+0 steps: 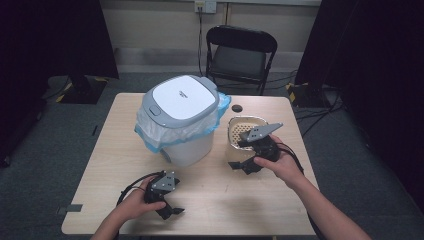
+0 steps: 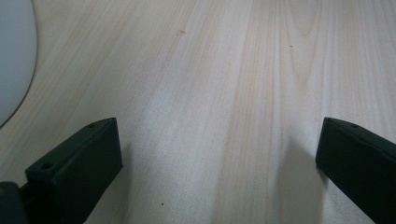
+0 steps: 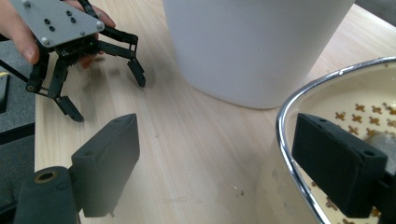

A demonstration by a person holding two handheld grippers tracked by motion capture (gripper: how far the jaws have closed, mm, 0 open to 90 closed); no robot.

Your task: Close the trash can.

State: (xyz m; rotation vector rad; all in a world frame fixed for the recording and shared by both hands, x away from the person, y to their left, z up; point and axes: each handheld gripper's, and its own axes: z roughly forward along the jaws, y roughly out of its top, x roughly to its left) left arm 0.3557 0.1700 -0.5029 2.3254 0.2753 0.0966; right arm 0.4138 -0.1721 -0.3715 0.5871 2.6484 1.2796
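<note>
The right hand-held gripper (image 3: 215, 163) stands open astride the half cut-off bowl (image 3: 327, 93) rim; the left hand-held gripper (image 2: 219, 163) is open over the bare wooden counter (image 2: 210, 70).

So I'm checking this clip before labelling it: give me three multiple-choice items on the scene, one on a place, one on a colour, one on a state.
1. Where is the right gripper?
A. at the cream bowl's rim
B. on the bin's lid
C. on the chair

2. What colour is the bin's lid?
A. red
B. white and grey
C. green

3. How do the left gripper's jaws stand?
A. clamped on a cup
B. open over bare table
C. shut on a bag

Answers: 1 A, one jaw sits inside the cream bowl, one outside. 2 B, per the high view. 3 B, wood shows between them.
</note>
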